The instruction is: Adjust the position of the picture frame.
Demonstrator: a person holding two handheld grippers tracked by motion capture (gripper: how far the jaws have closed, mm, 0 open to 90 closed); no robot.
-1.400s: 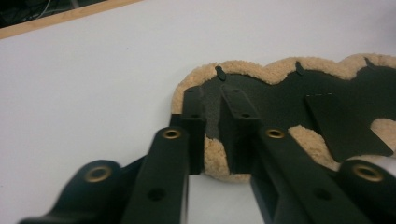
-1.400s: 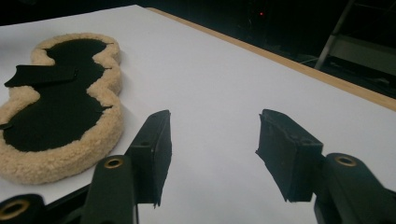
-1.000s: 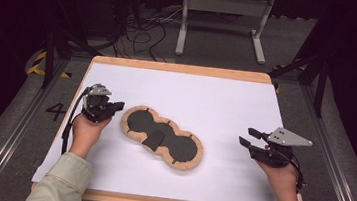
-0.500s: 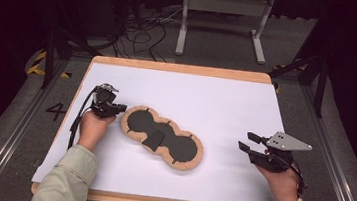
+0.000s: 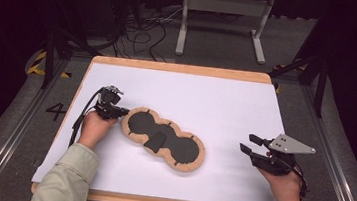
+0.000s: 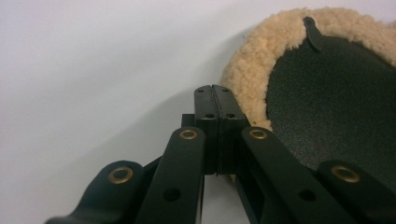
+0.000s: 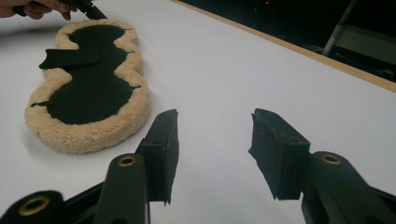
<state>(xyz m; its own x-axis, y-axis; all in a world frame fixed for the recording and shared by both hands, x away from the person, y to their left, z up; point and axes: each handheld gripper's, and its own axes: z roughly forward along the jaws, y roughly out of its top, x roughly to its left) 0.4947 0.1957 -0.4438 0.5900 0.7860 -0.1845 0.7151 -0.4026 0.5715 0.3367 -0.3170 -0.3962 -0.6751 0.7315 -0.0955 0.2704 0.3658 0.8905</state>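
Observation:
A tan fleece pad [image 5: 195, 165] with a black lobed inner face lies on the white table sheet, a loose black flap [image 5: 155, 141] across its middle. My left gripper [image 5: 124, 111] is shut, its tips low at the pad's left end. In the left gripper view the closed jaws [image 6: 213, 88] rest beside the fleece rim [image 6: 252, 60], nothing visible between them. My right gripper [image 5: 247, 143] stands open at the right, well clear of the pad. In the right gripper view its jaws [image 7: 212, 126] are apart over bare sheet, the pad [image 7: 88, 135] off to the left.
The white sheet [image 5: 226, 100] covers a wooden board [image 5: 184, 69] whose edges show at front and back. Behind the table stand a metal frame [image 5: 224, 7] and loose cables [image 5: 138, 31] on the floor. Rails run along both sides.
My left hand has come down and shifted right, bringing its shut jaws to the pad's left end. The right hand and the pad have stayed put.

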